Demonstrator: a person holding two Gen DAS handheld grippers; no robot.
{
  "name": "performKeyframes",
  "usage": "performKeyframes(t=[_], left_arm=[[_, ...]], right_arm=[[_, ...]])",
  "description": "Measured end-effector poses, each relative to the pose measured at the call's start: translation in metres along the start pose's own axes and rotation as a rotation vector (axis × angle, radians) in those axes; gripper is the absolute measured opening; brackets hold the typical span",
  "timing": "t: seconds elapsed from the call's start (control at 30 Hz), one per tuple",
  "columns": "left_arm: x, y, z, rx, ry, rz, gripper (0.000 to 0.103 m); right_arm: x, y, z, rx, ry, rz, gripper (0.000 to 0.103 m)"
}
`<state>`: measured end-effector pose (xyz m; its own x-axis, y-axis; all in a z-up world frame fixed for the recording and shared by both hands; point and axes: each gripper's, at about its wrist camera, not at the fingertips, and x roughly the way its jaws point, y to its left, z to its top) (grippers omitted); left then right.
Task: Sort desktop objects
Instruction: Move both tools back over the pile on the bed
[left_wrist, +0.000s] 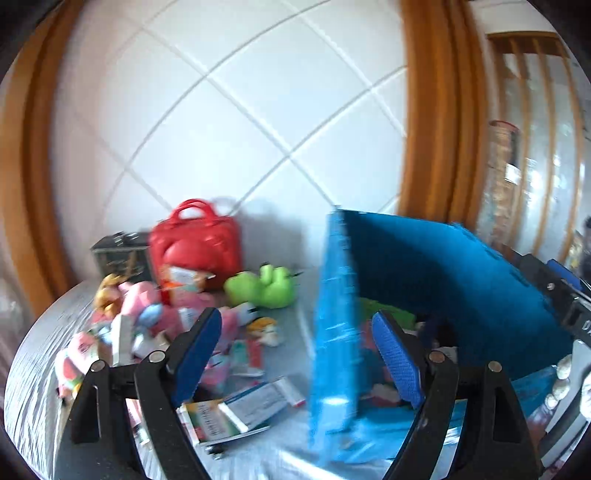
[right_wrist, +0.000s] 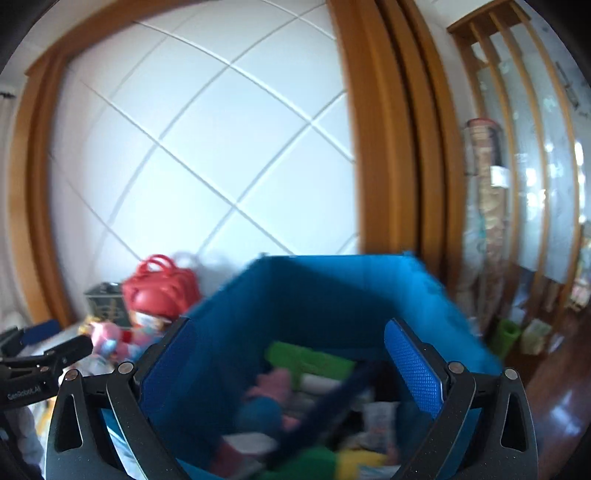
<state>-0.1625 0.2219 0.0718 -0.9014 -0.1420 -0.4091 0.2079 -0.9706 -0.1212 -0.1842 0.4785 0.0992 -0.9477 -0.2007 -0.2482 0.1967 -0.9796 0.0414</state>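
A blue fabric bin (left_wrist: 436, 266) stands on the table at the right; its near corner wall (left_wrist: 334, 332) rises between my left gripper's fingers. My left gripper (left_wrist: 299, 350) is open and empty, over the table beside the bin. A pile of toys (left_wrist: 147, 317), a green plush frog (left_wrist: 266, 288) and flat boxes (left_wrist: 243, 406) lie left of the bin. My right gripper (right_wrist: 291, 369) is open and empty above the bin (right_wrist: 332, 295), which holds several blurred items, among them a green box (right_wrist: 310, 360) and a dark strap (right_wrist: 332, 406).
A red handbag (left_wrist: 195, 243) and a dark metal box (left_wrist: 118, 254) stand at the back against the white tiled wall. The left gripper shows at the left edge of the right wrist view (right_wrist: 40, 358). A wooden frame and shelving are at the right.
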Motion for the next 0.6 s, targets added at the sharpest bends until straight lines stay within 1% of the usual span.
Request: performKeyframes(t=[0.07, 0.13, 0.17, 0.23, 0.33, 0.43, 0.5, 0.6], left_arm=[[-0.003, 0.033, -0.009, -0.031, 0.011, 0.053, 0.084], [-0.007, 0.069, -0.02, -0.071, 0.017, 0.107, 0.084], [-0.007, 0.091, -0.027, -0.095, 0.032, 0.152, 0.084], [-0.008, 0.126, -0.039, -0.131, 0.054, 0.223, 0.084], [-0.01, 0.181, -0.062, -0.185, 0.09, 0.33, 0.084], [-0.011, 0.234, -0.084, -0.227, 0.13, 0.413, 0.084], [-0.011, 0.264, -0.097, -0.255, 0.162, 0.448, 0.084], [-0.006, 0.304, -0.115, -0.275, 0.233, 0.486, 0.084]], right_arm=[[0.006, 0.021, 0.0, 0.004, -0.002, 0.076, 0.103], [0.009, 0.045, 0.001, -0.003, -0.025, 0.145, 0.103], [0.009, 0.061, 0.002, -0.016, -0.036, 0.184, 0.103], [0.007, 0.087, 0.001, -0.047, -0.054, 0.239, 0.103], [0.007, 0.133, -0.001, -0.111, -0.071, 0.296, 0.103], [0.015, 0.175, -0.009, -0.143, -0.039, 0.342, 0.103], [0.024, 0.201, -0.019, -0.147, 0.003, 0.371, 0.103], [0.039, 0.232, -0.036, -0.158, 0.063, 0.386, 0.103]])
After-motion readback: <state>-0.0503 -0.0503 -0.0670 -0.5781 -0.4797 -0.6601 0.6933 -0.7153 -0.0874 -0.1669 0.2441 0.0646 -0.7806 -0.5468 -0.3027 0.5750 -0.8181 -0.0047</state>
